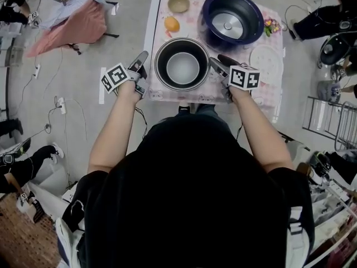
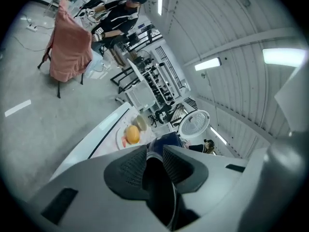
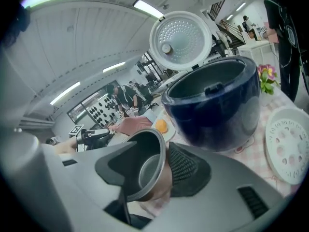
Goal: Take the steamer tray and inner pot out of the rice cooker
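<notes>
Already outside the cooker, the dark grey round metal inner pot (image 1: 182, 67) stands on the front part of the table with the pink checked cloth (image 1: 262, 102), right before the person. The white round steamer tray with holes (image 1: 266, 62) lies flat on the cloth to the right of the pot, apart from it. Behind them stands the dark blue rice cooker (image 1: 215, 7), its lid up and its inside empty.

The left gripper (image 1: 142, 60) is at the pot's left side. Its jaws are a little apart, with the pot's rim between them, and the pads do not press on it. The right gripper (image 1: 216, 62) is at the pot's right side. Its jaws stand wider, also around the rim, with a gap before one pad.

An orange fruit (image 1: 172, 24) and a small beige bowl (image 1: 178, 4) are at the far left of the table.
</notes>
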The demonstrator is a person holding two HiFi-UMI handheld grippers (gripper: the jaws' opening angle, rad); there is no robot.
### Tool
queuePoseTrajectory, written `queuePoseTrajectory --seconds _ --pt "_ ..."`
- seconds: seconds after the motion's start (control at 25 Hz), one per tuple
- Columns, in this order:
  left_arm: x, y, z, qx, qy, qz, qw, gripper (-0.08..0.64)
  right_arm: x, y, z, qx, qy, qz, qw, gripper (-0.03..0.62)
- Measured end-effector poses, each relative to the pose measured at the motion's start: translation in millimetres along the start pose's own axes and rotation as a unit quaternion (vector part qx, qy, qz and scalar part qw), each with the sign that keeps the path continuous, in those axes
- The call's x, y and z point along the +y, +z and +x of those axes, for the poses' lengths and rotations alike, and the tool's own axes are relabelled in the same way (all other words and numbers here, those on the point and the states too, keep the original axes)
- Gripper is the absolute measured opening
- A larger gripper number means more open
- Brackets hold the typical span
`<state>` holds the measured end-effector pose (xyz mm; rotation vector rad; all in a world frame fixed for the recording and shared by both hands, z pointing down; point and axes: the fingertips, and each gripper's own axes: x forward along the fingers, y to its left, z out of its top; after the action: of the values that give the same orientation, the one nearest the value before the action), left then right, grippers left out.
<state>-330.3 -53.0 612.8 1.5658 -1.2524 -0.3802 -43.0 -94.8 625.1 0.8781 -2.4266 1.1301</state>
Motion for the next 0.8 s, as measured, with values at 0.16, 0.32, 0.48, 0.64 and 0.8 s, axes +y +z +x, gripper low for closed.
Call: queuePoseTrajectory --seconds 0.16,0.32,0.48,0.64,0.8 --pt "-39 18 5 0.0 -0.022 0.07 0.9973 0.123 17 24 -22 -0.022 -0.002 -0.033 0.999 0.21" --pt "-87 27 10 0.006 -0.046 0.15 0.9876 0.135 40 54 -42 -0.049 0.001 -0.075 0.996 0.21" --pt "-134 29 18 0.017 -0.061 0.251 0.966 0.152 51 79 -62 -0.073 -0.009 -0.104 0.992 0.21" --pt "-183 25 25 0.024 -0.086 0.344 0.9347 0.166 52 95 -83 -0.092 -0.024 -0.12 0.988 0.21" --pt "-219 22 28 0.021 -0.102 0.408 0.907 0.167 50 106 -104 -0.108 -0.038 -0.129 0.985 0.21"
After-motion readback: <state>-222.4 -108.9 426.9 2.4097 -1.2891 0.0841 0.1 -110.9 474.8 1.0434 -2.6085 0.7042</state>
